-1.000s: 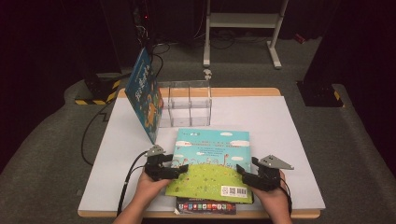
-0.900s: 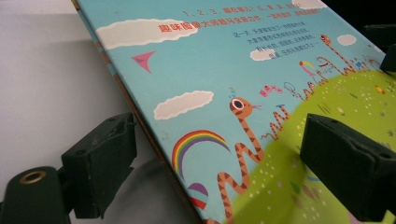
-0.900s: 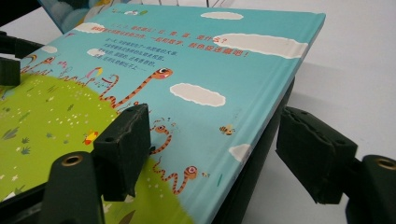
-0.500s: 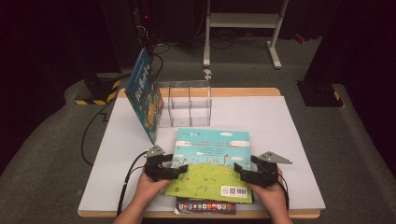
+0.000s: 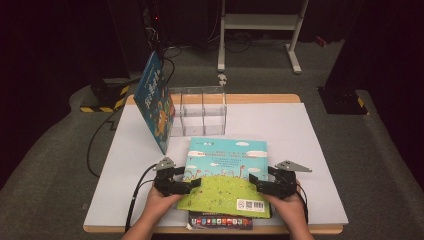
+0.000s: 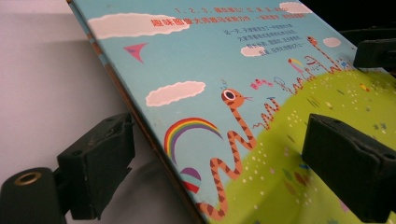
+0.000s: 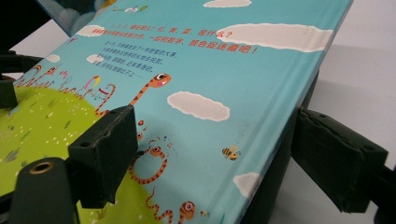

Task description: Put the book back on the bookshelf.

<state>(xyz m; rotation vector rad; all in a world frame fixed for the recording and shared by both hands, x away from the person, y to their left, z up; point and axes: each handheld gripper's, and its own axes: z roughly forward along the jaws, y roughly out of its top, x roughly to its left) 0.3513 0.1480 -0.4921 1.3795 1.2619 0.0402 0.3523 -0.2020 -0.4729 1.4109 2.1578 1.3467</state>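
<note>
Green-and-blue, the picture book (image 5: 226, 175) is lying flat at the near middle of the white table (image 5: 310, 135) in the high view, resting on a darker book (image 5: 220, 220) whose spine peeks out below it. The left gripper (image 5: 192, 184) and right gripper (image 5: 255, 182) are flanking its two side edges. Behind it, a clear divider rack (image 5: 199, 111) is standing with another book (image 5: 155, 102) leaning against its left end, so one book looks shelved and this one is probably waiting its turn.

From the left gripper view, the jaws are standing apart, one under the book's edge (image 6: 154, 135), one over the cover, not pressing.

From the right gripper view, the jaws have just been opening and are straddling the opposite edge (image 7: 275, 130) without pinching it. Gripping, lifting and standing the book up all seem left to do.
</note>
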